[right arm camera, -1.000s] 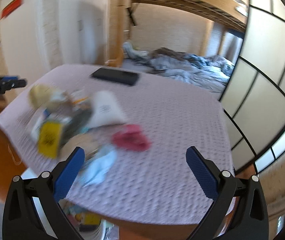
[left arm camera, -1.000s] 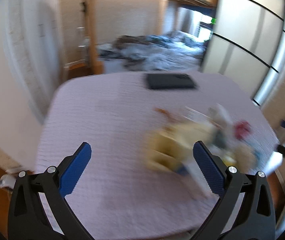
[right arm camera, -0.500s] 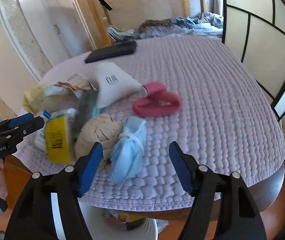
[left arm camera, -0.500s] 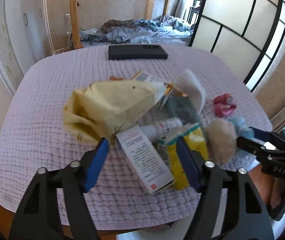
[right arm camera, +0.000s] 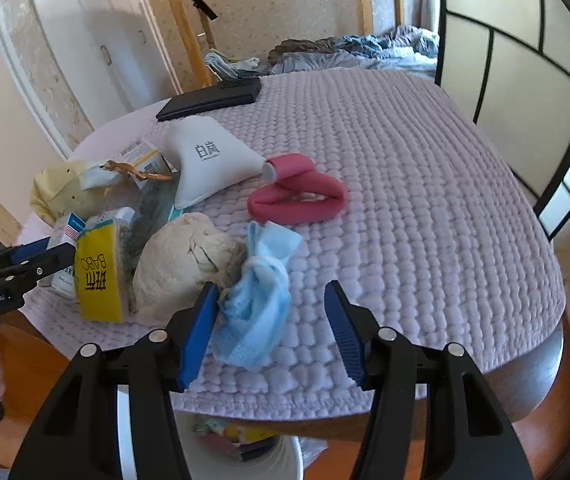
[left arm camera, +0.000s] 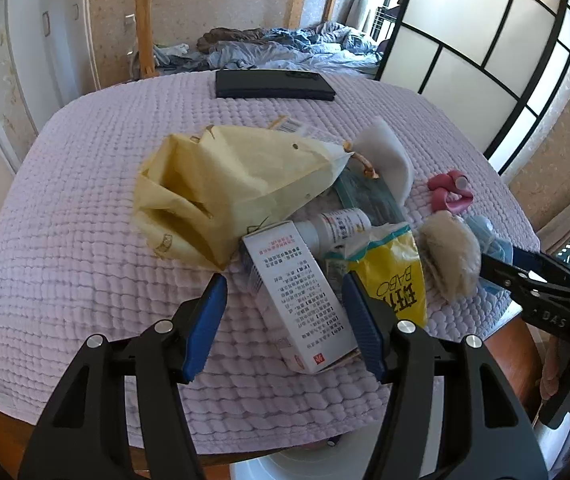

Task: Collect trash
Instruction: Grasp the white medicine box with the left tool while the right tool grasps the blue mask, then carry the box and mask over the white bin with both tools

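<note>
A pile of trash lies on the lilac quilted table (left arm camera: 65,220). It holds a yellow paper bag (left arm camera: 225,188), a white printed box (left arm camera: 297,292), a yellow packet (left arm camera: 397,276), a beige crumpled wad (right arm camera: 181,256), a crumpled blue face mask (right arm camera: 257,300) and a pink curled piece (right arm camera: 297,196). My left gripper (left arm camera: 284,278) straddles the white box with its jaws closing; the left pad stands clear of the box. My right gripper (right arm camera: 271,286) straddles the blue mask, jaws closing, and its right pad is still apart from the mask.
A black flat case (left arm camera: 273,84) lies at the table's far side, and a white pouch (right arm camera: 205,160) sits behind the pile. A white bin (right arm camera: 285,456) with scraps stands under the near table edge. A bed and sliding panels lie beyond.
Both grippers have come down toward the pile and their jaws have narrowed from wide. The left now frames the white box and the right frames the blue mask.
</note>
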`<state>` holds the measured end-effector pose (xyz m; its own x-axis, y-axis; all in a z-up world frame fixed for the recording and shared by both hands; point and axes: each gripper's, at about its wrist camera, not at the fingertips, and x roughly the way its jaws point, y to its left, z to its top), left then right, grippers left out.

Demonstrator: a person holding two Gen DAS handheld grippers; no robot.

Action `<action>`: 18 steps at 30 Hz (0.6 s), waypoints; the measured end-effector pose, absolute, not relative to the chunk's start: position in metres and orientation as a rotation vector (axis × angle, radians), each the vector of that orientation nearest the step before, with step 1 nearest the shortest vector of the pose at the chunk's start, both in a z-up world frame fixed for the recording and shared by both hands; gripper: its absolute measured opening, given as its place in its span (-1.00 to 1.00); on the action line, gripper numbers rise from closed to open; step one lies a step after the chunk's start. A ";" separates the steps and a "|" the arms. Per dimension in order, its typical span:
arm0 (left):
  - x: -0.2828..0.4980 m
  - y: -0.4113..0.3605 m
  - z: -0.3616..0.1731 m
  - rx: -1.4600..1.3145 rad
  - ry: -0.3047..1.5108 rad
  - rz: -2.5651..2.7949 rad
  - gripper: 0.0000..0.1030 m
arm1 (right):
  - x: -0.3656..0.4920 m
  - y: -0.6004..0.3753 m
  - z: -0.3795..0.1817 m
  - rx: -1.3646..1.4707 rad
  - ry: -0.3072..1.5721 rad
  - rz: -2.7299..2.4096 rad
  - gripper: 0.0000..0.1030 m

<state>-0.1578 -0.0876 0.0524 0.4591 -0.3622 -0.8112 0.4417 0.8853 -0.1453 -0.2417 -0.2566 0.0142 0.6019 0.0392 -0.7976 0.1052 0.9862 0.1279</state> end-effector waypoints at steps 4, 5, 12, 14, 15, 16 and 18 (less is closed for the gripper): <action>-0.158 -0.095 0.046 0.119 0.981 -0.491 0.19 | -0.235 -0.255 0.016 0.164 0.917 -0.021 -0.03; -0.157 -0.094 0.045 0.109 0.987 -0.494 0.14 | -0.235 -0.257 0.017 0.184 0.909 0.009 -0.37; -0.162 -0.081 0.048 0.049 0.994 -0.527 -0.14 | -0.254 -0.274 0.025 0.265 0.879 0.033 -0.41; -0.166 -0.079 0.050 0.058 0.991 -0.528 -0.19 | -0.256 -0.274 0.029 0.262 0.870 0.028 -0.41; -0.166 -0.078 0.051 0.061 0.992 -0.530 -0.20 | -0.258 -0.274 0.031 0.255 0.864 0.021 -0.41; -0.168 -0.077 0.050 0.063 0.995 -0.533 -0.21 | -0.260 -0.275 0.033 0.249 0.860 0.016 -0.41; -0.170 -0.074 0.051 0.055 0.994 -0.530 -0.26 | -0.266 -0.277 0.038 0.237 0.845 0.001 -0.41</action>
<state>-0.1696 -0.0738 0.0507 0.4302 -0.3997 -0.8095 0.4490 0.8726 -0.1923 -0.2664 -0.2775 0.0376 0.6652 0.0948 -0.7406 0.0933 0.9736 0.2085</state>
